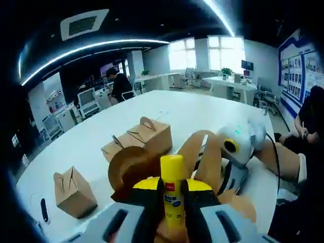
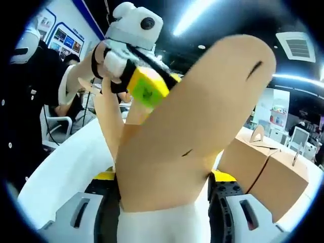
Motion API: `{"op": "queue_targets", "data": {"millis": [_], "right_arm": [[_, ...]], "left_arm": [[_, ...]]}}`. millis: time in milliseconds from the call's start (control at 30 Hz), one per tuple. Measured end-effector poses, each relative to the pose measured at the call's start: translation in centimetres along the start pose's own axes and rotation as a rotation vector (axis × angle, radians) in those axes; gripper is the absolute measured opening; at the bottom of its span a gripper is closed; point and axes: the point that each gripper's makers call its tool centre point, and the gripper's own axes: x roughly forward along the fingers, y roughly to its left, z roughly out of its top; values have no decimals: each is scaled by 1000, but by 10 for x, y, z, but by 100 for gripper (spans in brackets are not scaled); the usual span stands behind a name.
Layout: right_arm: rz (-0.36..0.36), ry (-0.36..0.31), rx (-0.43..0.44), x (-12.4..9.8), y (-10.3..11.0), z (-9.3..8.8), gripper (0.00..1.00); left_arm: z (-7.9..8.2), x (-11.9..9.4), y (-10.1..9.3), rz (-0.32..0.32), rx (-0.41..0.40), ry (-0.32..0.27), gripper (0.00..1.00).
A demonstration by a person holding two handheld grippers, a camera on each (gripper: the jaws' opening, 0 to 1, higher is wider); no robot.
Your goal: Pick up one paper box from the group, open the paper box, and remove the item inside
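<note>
Left gripper view is showing the left gripper [image 1: 173,202] clamping a yellow glue stick [image 1: 172,190] upright between its yellow-tipped jaws, the tube's labelled lower part sitting in the gap and its yellow cap rising above them. Just behind the stick, the opened paper box [image 1: 147,167] is standing with its rounded brown flaps spread to either side. To the right of it, the right gripper [image 1: 223,174] is reaching in, its white housing and a person's hand [image 1: 283,157] sitting above the flap. Farther out on the white table [image 1: 167,111], a closed pair of brown boxes with handles [image 1: 139,137] is resting behind the open one, and a single small box [image 1: 75,191] is sitting well apart to the left. A seated person [image 1: 120,83] is working at a desk in the background.

Right gripper view is showing the right gripper [image 2: 164,202] gripping a wide brown flap of the paper box [image 2: 192,136], the card filling the space between its jaws. Above it, the left gripper [image 2: 129,55] is hovering with its yellow tips near the flap's top edge. Two closed boxes [image 2: 266,164] are lying to the right on the table [image 2: 66,162].
</note>
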Motion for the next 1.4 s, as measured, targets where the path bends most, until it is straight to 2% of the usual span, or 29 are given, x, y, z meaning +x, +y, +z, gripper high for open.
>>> {"op": "queue_targets", "data": {"millis": [167,333,433,500,567,700,800,1033,1267,1400], "right_arm": [[-9,1,-4,1,0,0,69],[-18,-7,7,1,1,0,69],[-22,-9,17,0,1,-1,68],[-24,-11,21,0,2,-2,68],[-27,-15,31,-1,1,-2,68],[-31,-16,38,-2,0,-3,67],[-37,-14,42,-3,0,-4,67],[-57,-20,85,-14,-1,-4,73],[-141,-13,76,-41,-2,-4,73],[-191,-20,71,-58,3,0,73]], "left_arm": [[19,-20,1,28,20,-69,19],[31,-52,9,62,-19,-165,19],[30,-70,15,83,-47,-203,19],[29,-79,22,123,-75,-234,19],[24,-88,24,141,-63,-247,19],[17,-105,31,163,-113,-295,19],[3,-121,43,203,-156,-340,19],[-39,-136,59,279,-195,-375,19],[-87,-135,57,303,-238,-401,19],[-108,-128,50,312,-214,-417,19]]}}
